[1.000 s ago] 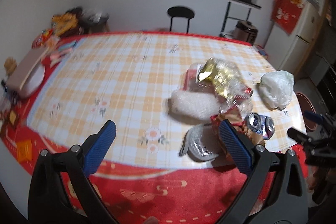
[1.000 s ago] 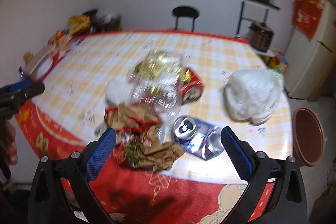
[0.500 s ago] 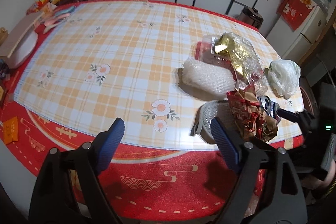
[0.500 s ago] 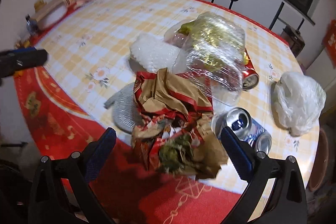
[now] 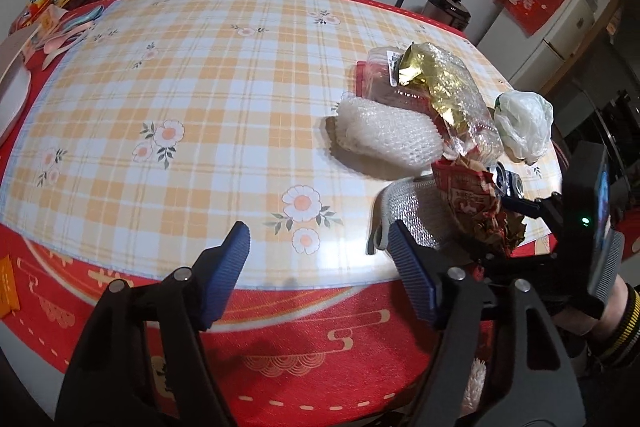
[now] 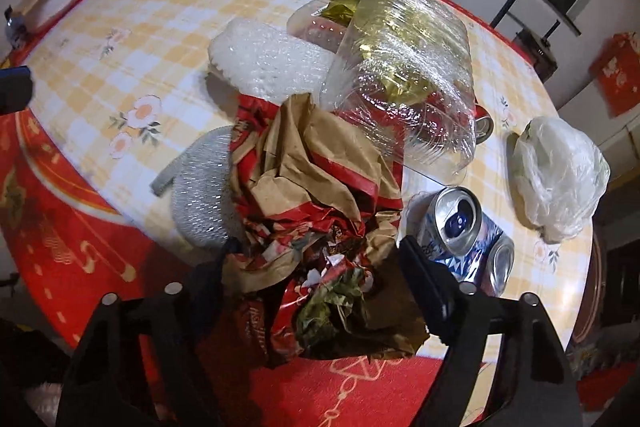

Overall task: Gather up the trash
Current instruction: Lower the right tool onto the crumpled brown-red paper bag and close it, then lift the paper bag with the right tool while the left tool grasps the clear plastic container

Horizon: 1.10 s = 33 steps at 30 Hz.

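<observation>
Right gripper (image 6: 316, 259) closing around the crumpled wrapper (image 6: 316, 195) at the table's (image 5: 200, 75) near edge, left gripper (image 5: 320, 255) closing on nothing, and a shallow pinch could tear loose scraps onto the floor.

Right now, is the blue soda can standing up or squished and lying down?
Squished and lying down: the blue can rests on its side on the tablecloth, body crumpled, top facing the camera.

Left tongs (image 5: 318, 265) pointing steeply down, blue-padded jaws closing on nothing, right tongs (image 6: 316, 261) at three o'clock, jaws closing around crumpled wrapper (image 6: 320, 187), wrist cuffed.
</observation>
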### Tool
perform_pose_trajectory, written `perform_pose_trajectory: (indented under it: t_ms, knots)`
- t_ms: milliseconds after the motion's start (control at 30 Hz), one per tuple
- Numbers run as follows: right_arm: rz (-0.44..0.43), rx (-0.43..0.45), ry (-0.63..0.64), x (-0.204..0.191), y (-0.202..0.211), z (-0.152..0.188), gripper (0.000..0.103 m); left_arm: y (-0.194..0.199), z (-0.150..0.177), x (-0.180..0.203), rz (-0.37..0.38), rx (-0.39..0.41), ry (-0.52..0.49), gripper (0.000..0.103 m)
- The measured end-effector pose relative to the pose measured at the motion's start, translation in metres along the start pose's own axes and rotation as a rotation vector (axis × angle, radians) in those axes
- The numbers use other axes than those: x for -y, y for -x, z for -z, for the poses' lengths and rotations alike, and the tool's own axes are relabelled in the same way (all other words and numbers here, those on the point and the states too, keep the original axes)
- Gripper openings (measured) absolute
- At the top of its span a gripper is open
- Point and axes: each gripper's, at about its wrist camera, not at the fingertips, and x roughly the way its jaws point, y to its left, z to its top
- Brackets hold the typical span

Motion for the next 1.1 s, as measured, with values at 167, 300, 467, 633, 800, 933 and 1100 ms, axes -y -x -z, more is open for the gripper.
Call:
perform_pose_trajectory:
  t_ms: [167,300,467,633,800,933,1100]
  knots:
    - [-0.129,-0.003,-0.03,-0.001,0.017,0.003,0.07,0.001,-0.009,0.003,0.013,0.009,-0.025,0.071]
    - [-0.225,0.002,-0.095,0.006,0.032,0.005,0.052,-0.001,-0.01,0.007,0.029,0.004,-0.045,0.071]
    - [-0.305,0.023,-0.185,0.018,0.047,0.003,0.052,-0.003,-0.013,0.013,0.049,0.002,-0.069,0.07]
    - [-0.37,0.079,-0.243,0.024,0.069,-0.002,0.051,-0.004,-0.018,0.02,0.069,0.001,-0.091,0.07]
    - [-0.369,0.159,-0.29,0.035,0.09,-0.007,0.051,-0.009,-0.021,0.026,0.087,-0.009,-0.109,0.07]
    - [-0.285,0.214,-0.305,0.047,0.104,-0.007,0.051,-0.015,-0.024,0.028,0.102,-0.023,-0.107,0.068]
    - [-0.196,0.239,-0.371,0.075,0.111,0.004,0.051,-0.026,-0.032,0.035,0.131,-0.044,-0.111,0.064]
